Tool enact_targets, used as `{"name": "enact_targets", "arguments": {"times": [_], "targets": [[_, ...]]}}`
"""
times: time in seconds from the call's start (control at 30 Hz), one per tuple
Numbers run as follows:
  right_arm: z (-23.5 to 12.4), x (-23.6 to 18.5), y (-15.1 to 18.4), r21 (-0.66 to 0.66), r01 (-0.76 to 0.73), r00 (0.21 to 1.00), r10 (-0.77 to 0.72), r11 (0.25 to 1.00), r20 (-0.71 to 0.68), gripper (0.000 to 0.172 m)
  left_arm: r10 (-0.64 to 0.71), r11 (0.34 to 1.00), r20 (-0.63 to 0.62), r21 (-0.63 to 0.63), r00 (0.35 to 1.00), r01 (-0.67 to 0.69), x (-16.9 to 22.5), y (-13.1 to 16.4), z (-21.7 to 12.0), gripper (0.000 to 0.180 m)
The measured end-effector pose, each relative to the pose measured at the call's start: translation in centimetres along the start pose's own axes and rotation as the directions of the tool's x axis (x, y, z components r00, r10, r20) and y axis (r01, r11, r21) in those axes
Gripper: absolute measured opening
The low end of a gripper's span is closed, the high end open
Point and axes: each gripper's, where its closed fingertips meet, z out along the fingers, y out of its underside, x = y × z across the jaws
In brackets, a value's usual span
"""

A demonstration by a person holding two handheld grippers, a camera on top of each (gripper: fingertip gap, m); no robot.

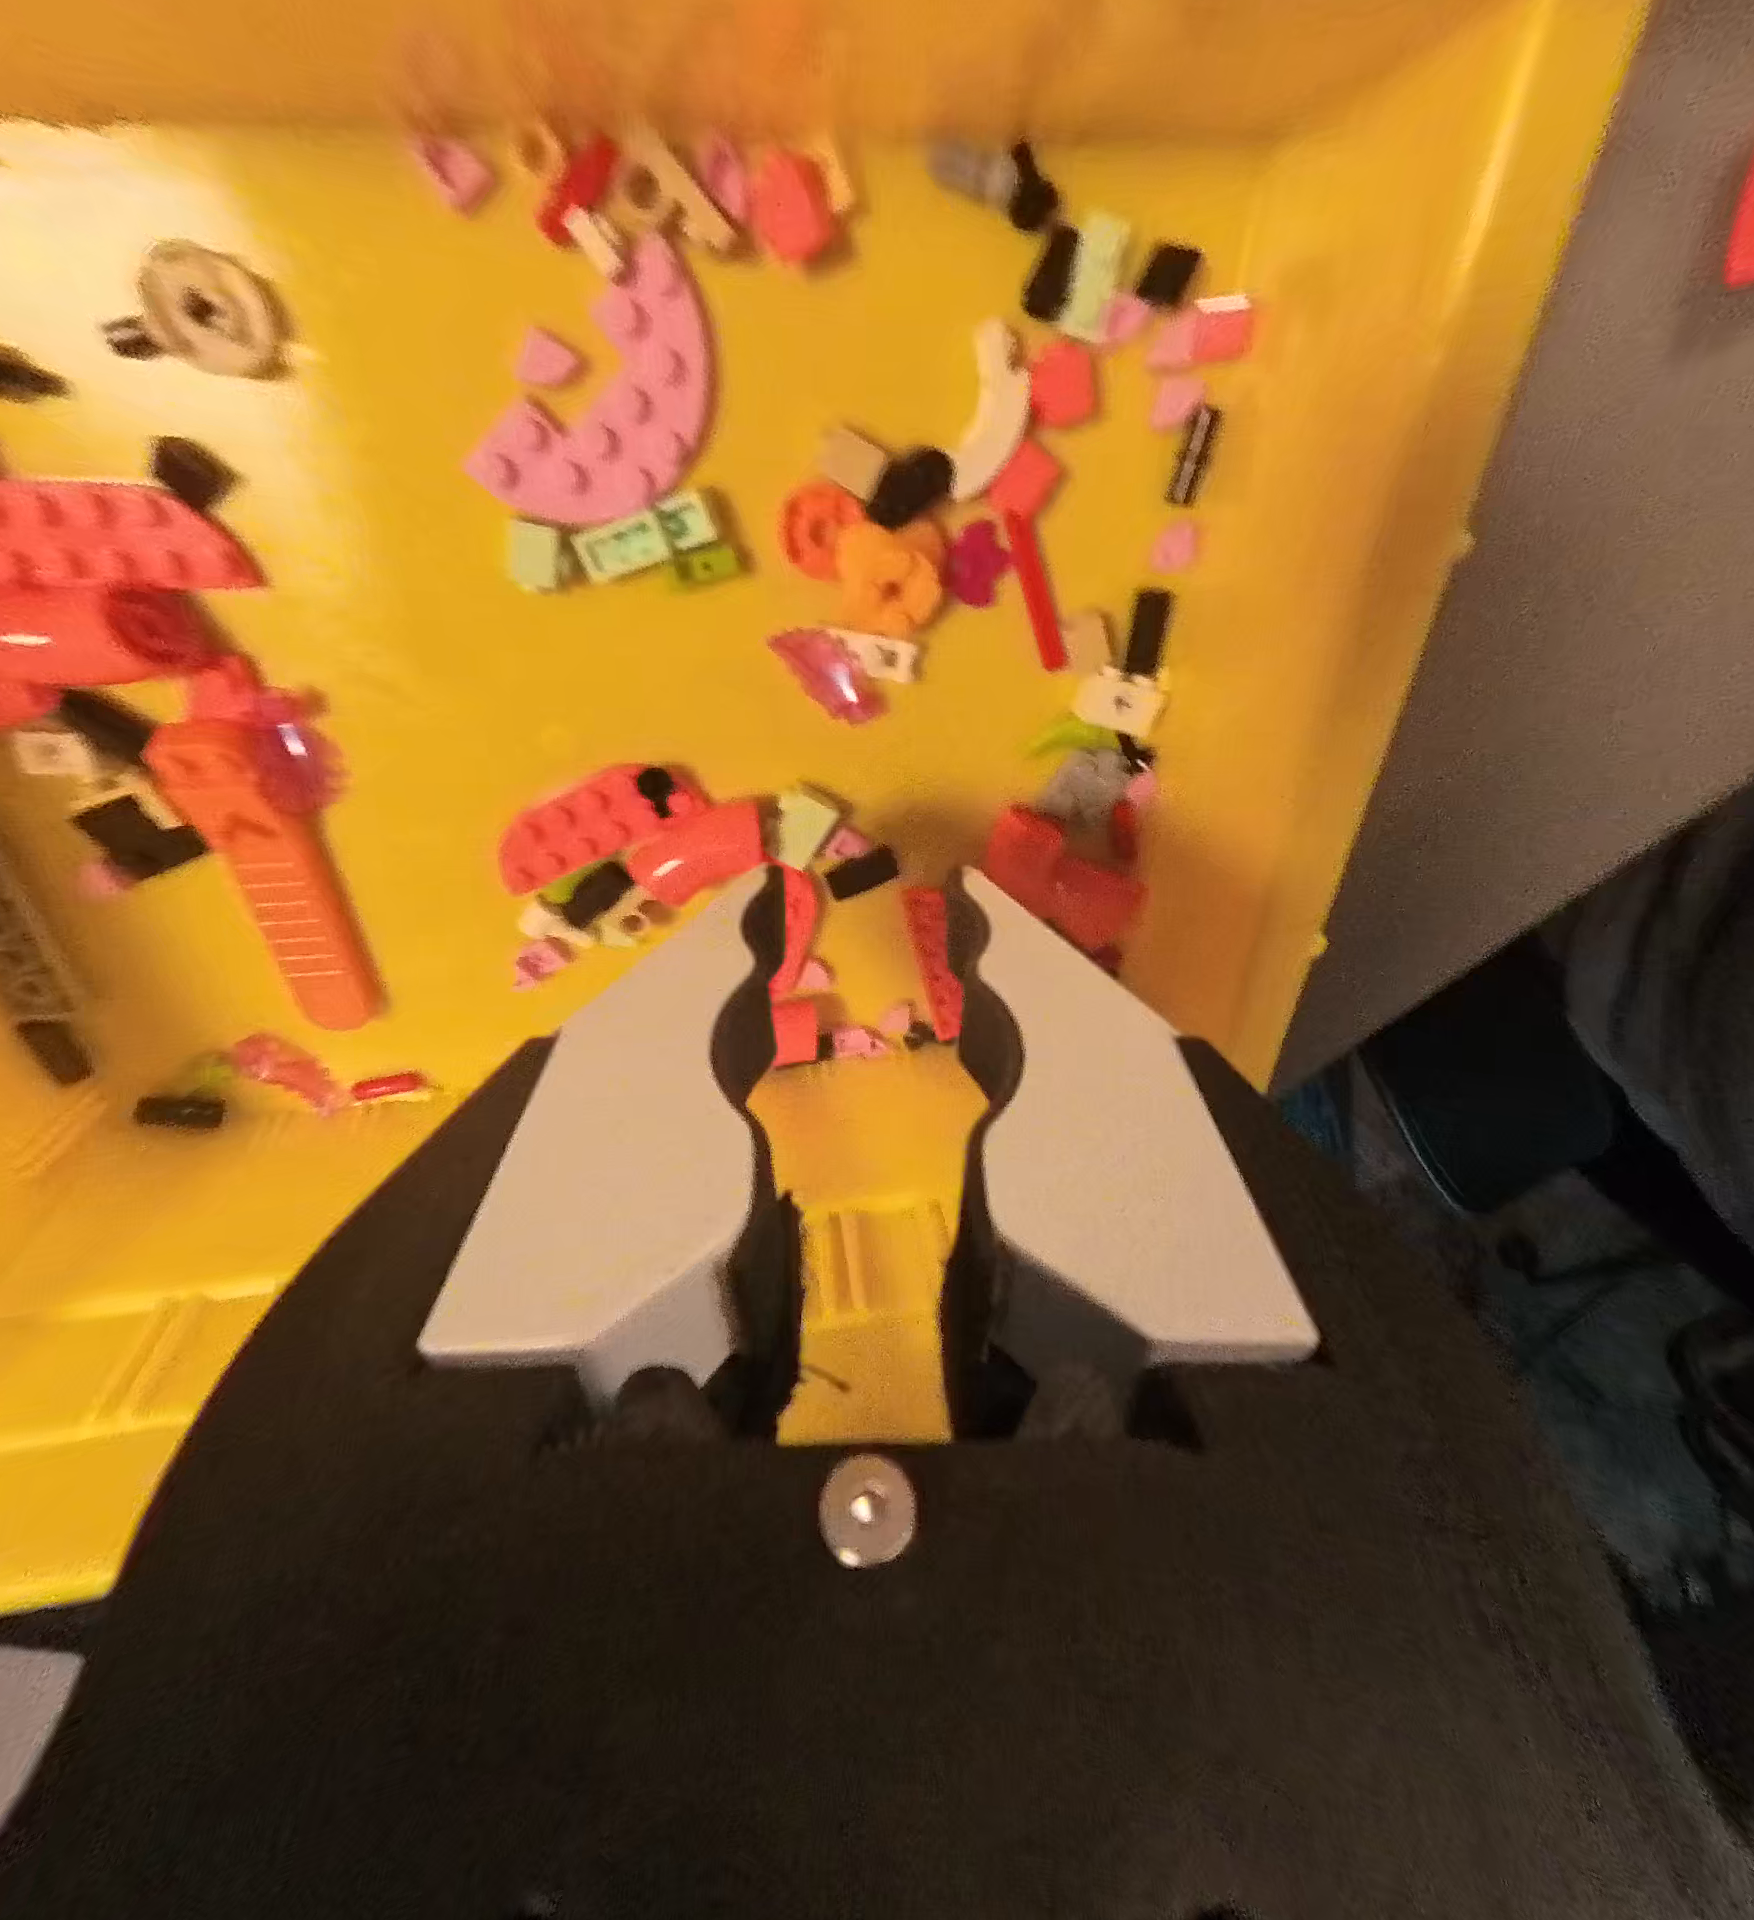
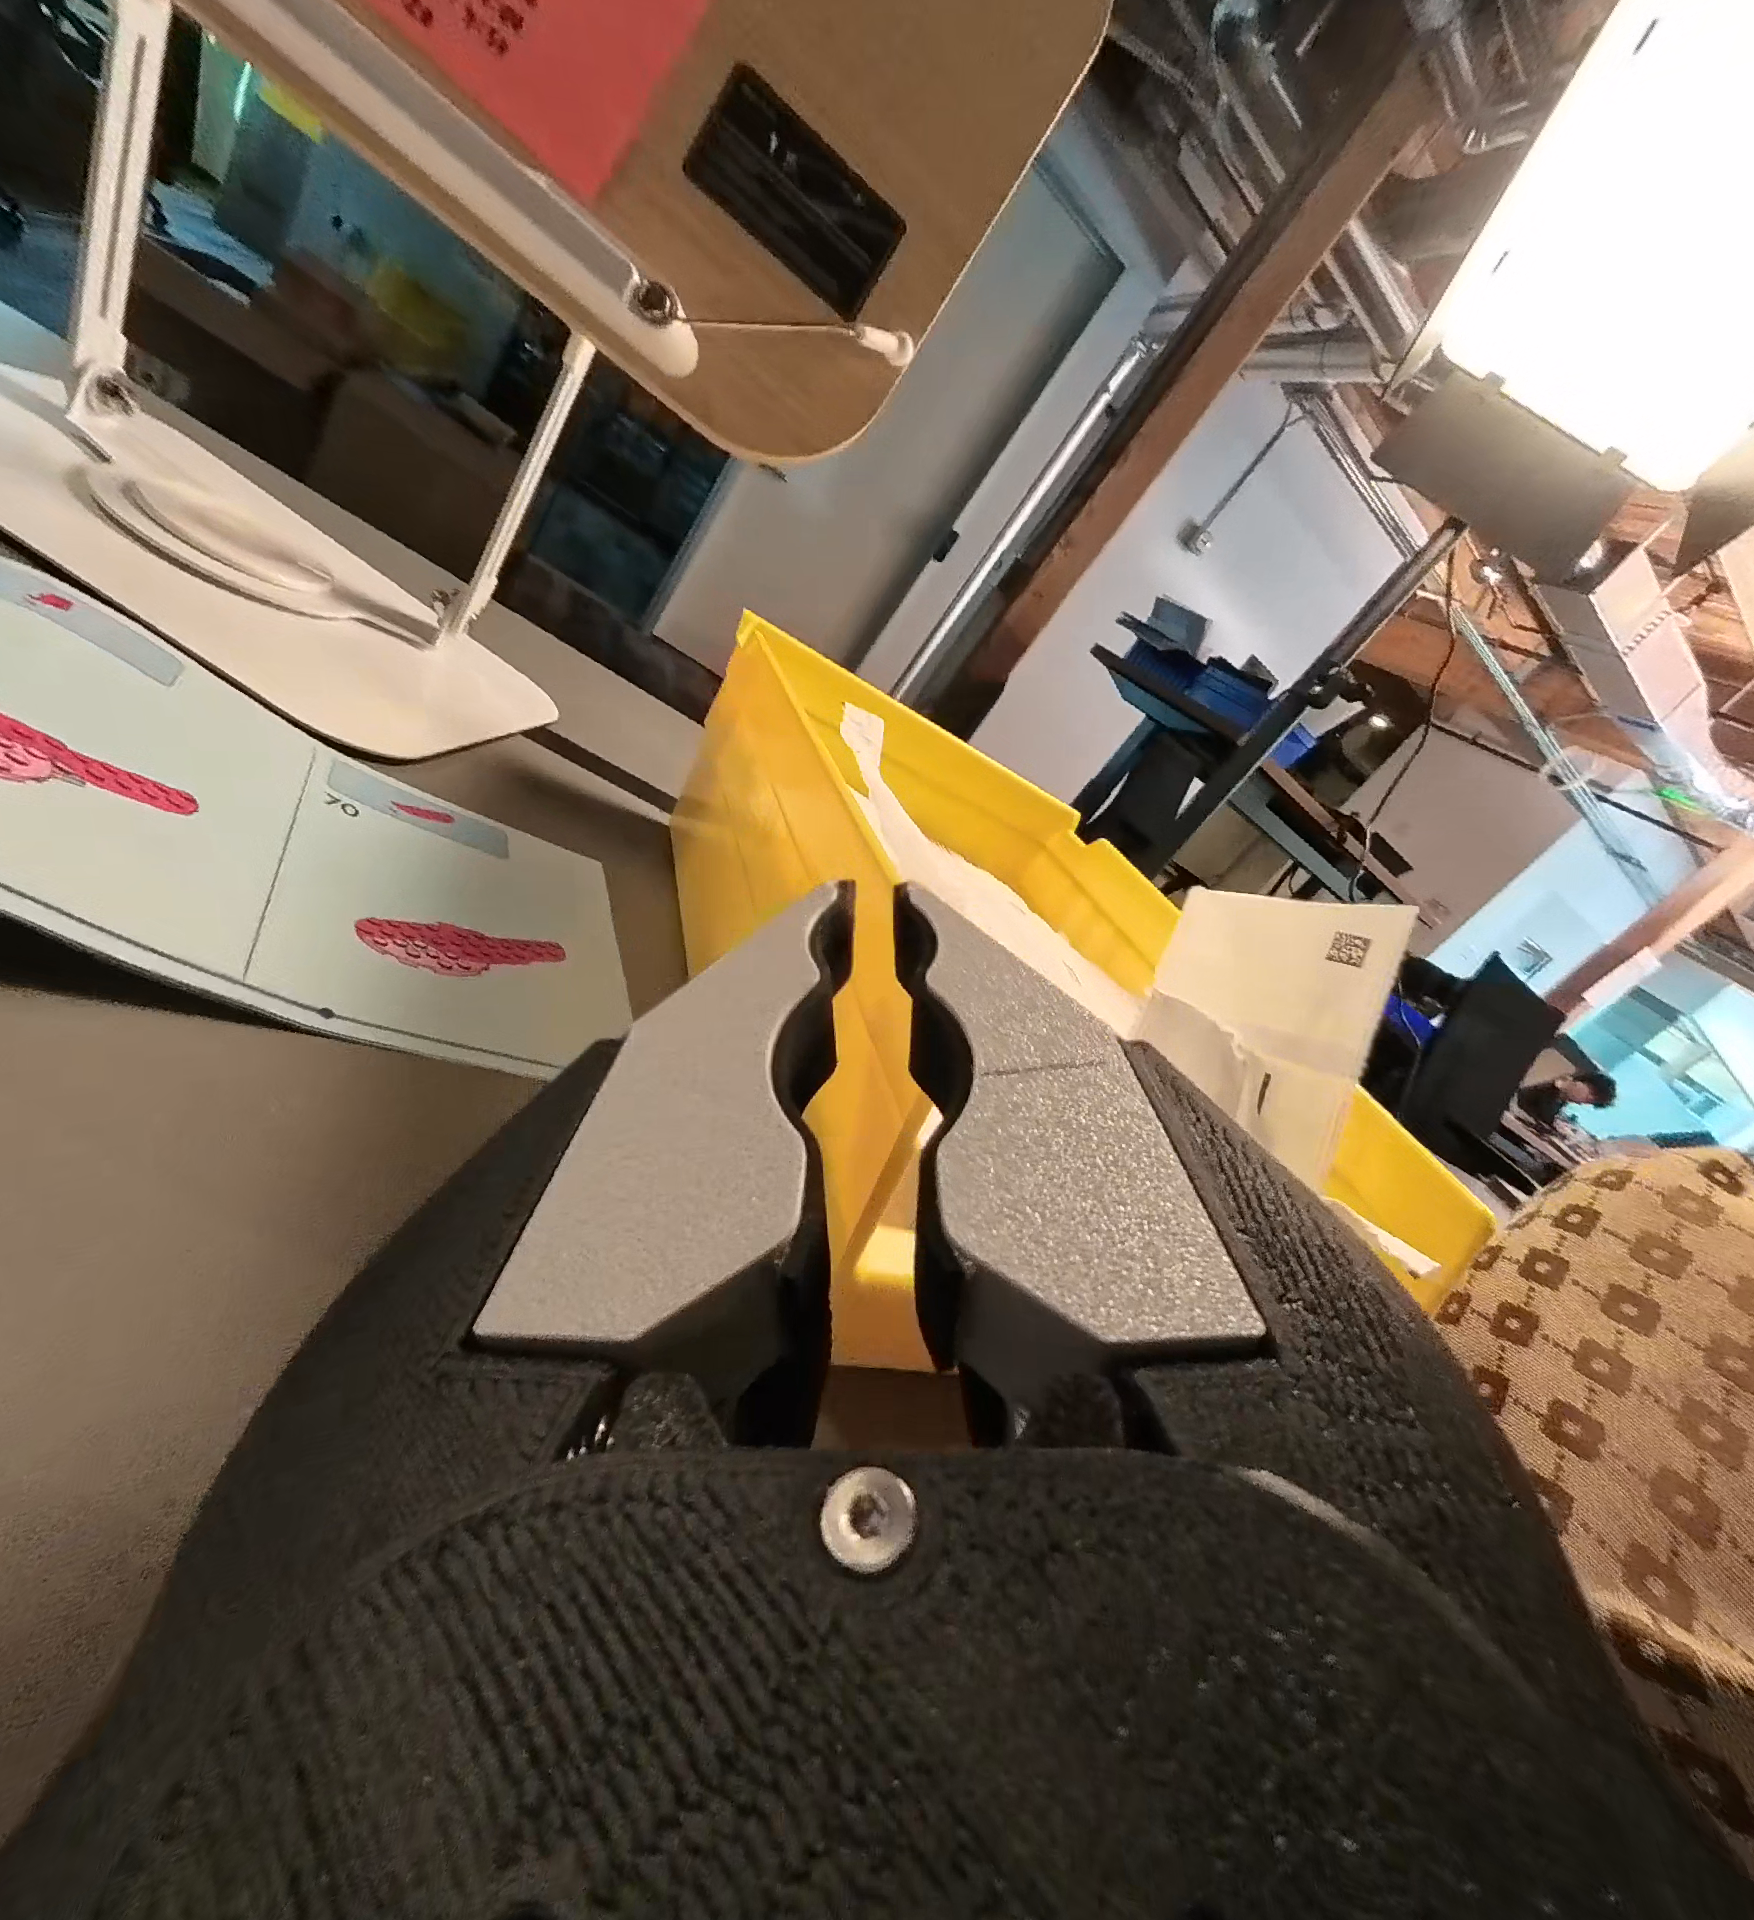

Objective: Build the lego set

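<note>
The left gripper (image 1: pixel 865 883) is held over a yellow plastic bin (image 1: pixel 416 748) whose floor is strewn with small toy building bricks in coral, pink, black, white and pale green; the picture is blurred. Its 2 grey fingers (image 1: pixel 644 1039) are spread moderately, and yellow floor is seen between them. A curved coral brick (image 1: pixel 800 925) is seen just inside the left fingertip and a narrow red studded plate (image 1: pixel 937 961) just inside the right one — whether either pad touches its brick cannot be told, and neither brick is clamped between the 2 pads. A cluster of coral, black and pale pieces (image 1: pixel 624 852) lies just beyond the left fingertip, and a red block with a grey piece on top (image 1: pixel 1065 862) lies near the right one. Farther off, a large pink half-ring plate (image 1: pixel 624 384) and an orange ridged tool-shaped piece (image 1: pixel 281 883) are seen. The right gripper (image 2: pixel 875 888) is pointed at the outer wall of the yellow plastic bin (image 2: pixel 779 831) from low over a grey tabletop (image 2: pixel 125 1143). Its jaws are nearly closed, with only a thin slit between the tips, and nothing is gripped. White paper (image 2: pixel 1268 966) sticks out of the bin, and a printed instruction sheet with red brick drawings (image 2: pixel 229 831) lies to the left, beside a white stand base (image 2: pixel 229 582).
</note>
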Motion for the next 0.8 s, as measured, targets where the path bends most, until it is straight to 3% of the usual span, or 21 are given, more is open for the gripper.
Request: {"name": "enact_targets", "arguments": {"times": [0.07, 0.3, 0.4, 0.43, 0.53, 0.67, 0.8], "targets": [[0.1, 0.0, 0.0, -0.005, 0.006, 1.000, -0.006, 1.000, -0.003, 0.006, 0.018, 1.000, -0.012, -0.013, 1.000, -0.018, 0.0, 0.2, 0.3, 0.044], [0.2, -0.2, 0.0, -0.017, 0.045, 0.999, -0.045, 0.999, -0.011, 0.007, 0.064, 0.998, -0.183, -0.006, 0.981, -0.066, 3.1, 0.4, 1.6, 0.039], [0.3, -0.4, 0.1, -0.023, 0.062, 0.998, -0.063, 0.998, -0.006, 0.007, 0.075, 0.997, -0.057, -0.027, 0.996, -0.077, 2.2, 0.4, 2.7, 0.052], [0.3, -0.5, 0.1, -0.026, 0.068, 0.998, -0.068, 0.997, -0.002, 0.006, 0.069, 0.997, 0.004, -0.017, 0.998, -0.069, 1.6, 0.1, 2.8, 0.045], [0.4, -0.8, 0.4, -0.038, 0.084, 0.996, -0.084, 0.996, 0.011, 0.006, 0.044, 0.999, -0.005, 0.008, 0.999, -0.044, 2.3, -0.3, 3.1, 0.066], [0.4, -0.8, 0.4, -0.041, 0.087, 0.996, -0.086, 0.995, 0.012, 0.006, 0.035, 0.999, -0.034, -0.017, 0.999, -0.036, 2.5, 0.2, 3.4, 0.078], [0.4, -0.8, 0.3, -0.038, 0.083, 0.997, -0.082, 0.996, 0.011, 0.006, 0.006, 0.998, 0.122, -0.062, 0.993, 0.001, -0.1, 0.8, 3.4, 0.129]]}}
